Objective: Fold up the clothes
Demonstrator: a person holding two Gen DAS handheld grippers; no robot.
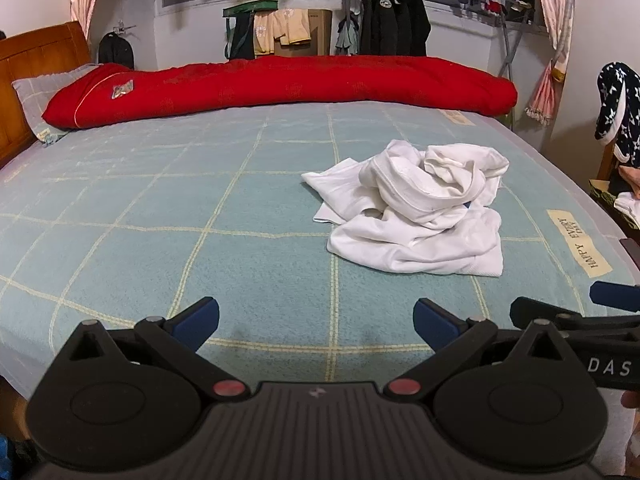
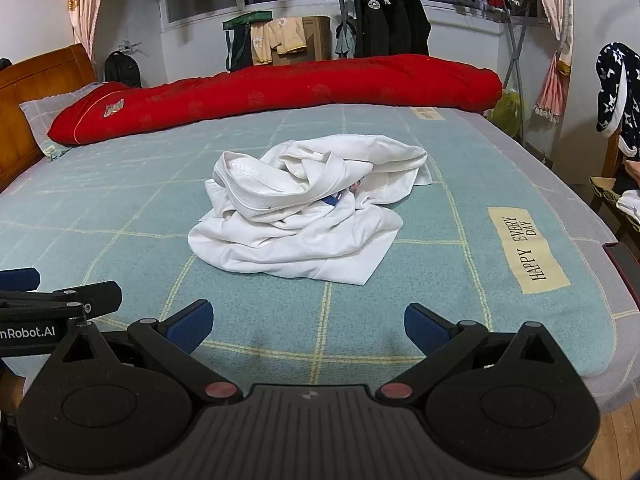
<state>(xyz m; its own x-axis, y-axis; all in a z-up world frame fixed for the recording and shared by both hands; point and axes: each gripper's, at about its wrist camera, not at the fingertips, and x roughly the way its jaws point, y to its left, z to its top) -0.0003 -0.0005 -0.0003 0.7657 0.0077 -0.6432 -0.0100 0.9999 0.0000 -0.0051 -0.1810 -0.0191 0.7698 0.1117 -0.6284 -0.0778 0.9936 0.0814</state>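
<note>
**White garment bunched on the bed, both grippers wide and empty**

White garment (image 2: 304,216) lies in a crumpled heap on the teal checked bedspread (image 2: 120,208), ahead of both tools and well apart from their fingertips. From the right gripper (image 2: 309,322) it sits straight ahead, slightly to the left; from the left gripper (image 1: 316,320) it lies ahead and to the right. Folds are piled on one another, with a flat hemmed edge nearest the tools and a small blue patch peeking from the middle.

Both grippers hover low over the near edge of the bed, jaws spread wide, blue pads bare, nothing between them. They sit side by side.

Right of the heap, a cream label (image 2: 528,250) reads "HAPPY EVERY DAY". Beyond, a rolled red quilt (image 2: 280,88) stretches across the far side of the bed.
</note>
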